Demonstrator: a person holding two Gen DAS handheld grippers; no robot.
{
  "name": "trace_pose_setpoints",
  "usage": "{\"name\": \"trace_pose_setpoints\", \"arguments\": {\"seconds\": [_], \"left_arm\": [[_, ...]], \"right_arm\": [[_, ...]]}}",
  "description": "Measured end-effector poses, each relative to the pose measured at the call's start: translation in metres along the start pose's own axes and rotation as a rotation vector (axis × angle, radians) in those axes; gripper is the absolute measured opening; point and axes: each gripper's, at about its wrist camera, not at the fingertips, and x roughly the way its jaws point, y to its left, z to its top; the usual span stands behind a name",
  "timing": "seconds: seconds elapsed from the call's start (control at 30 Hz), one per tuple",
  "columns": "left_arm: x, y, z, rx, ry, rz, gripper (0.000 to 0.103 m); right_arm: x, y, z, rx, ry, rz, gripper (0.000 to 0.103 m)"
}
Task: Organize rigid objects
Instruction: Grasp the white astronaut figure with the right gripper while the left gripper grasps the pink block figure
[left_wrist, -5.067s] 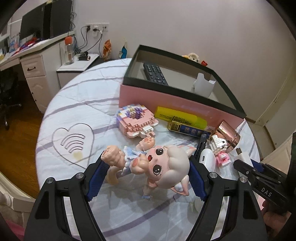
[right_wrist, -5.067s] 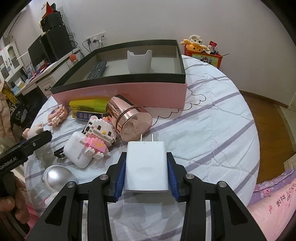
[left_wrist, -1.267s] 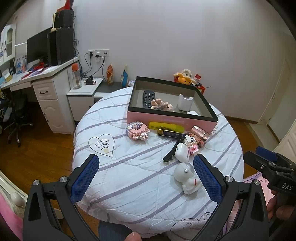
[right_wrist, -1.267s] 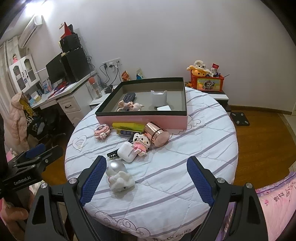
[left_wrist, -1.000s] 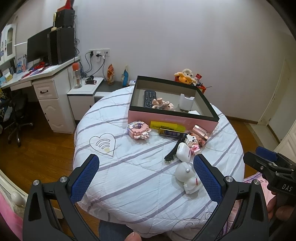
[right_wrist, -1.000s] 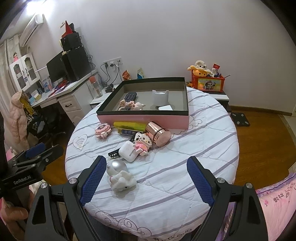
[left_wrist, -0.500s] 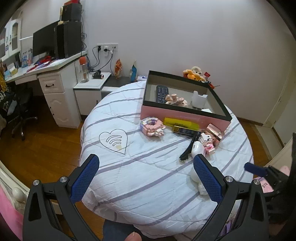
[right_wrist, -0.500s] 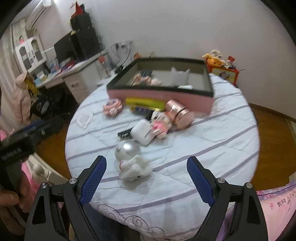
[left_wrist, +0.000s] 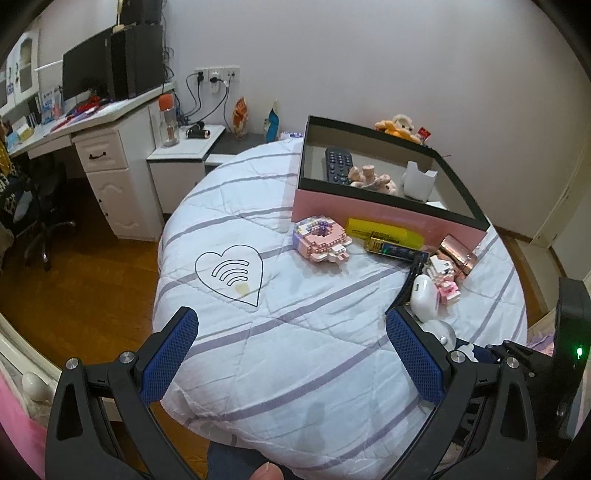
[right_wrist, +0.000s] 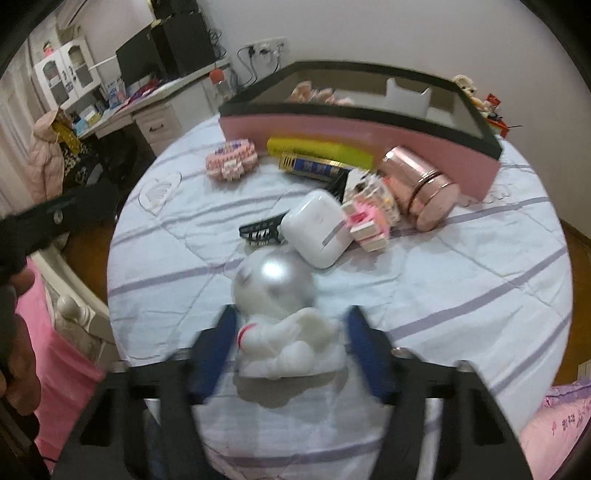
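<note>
A white astronaut toy (right_wrist: 291, 347) with a silver helmet lies near the front edge of the round table (left_wrist: 295, 354). My right gripper (right_wrist: 290, 317) has come down around it. Its jaws are closing with the toy's body between the blue pads (right_wrist: 225, 339), and the blur hides any contact. My left gripper (left_wrist: 291, 317) hangs open over the table's front left, holding nothing. The pink box (left_wrist: 369, 210) with a black rim at the back holds a remote (left_wrist: 338, 164), a pig figure (left_wrist: 369, 177) and a white holder (left_wrist: 419, 181).
Before the box lie a pink block model (left_wrist: 321, 243), a yellow pack (right_wrist: 317, 149), a battery pack (right_wrist: 310, 166), a rose-gold jar (right_wrist: 424, 188), a block kitten (right_wrist: 369, 218), a white earbud case (right_wrist: 317, 229) and a black hair clip (right_wrist: 258, 230). A desk (left_wrist: 103, 147) stands at the left.
My right gripper has dropped to the astronaut toy and its jaws have narrowed around it. The left gripper has sunk a little toward the table and stays open.
</note>
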Motion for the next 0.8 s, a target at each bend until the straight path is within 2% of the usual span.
{"name": "trace_pose_setpoints", "arguments": {"seconds": [0.37, 0.8], "left_arm": [[0.050, -0.019, 0.018, 0.042, 0.044, 0.004, 0.103], [0.121, -0.022, 0.049, 0.071, 0.087, 0.027, 0.103]], "right_arm": [[-0.023, -0.026, 0.014, 0.032, -0.054, 0.013, 0.055], [-0.023, -0.050, 0.028, 0.080, -0.078, 0.043, 0.055]]}}
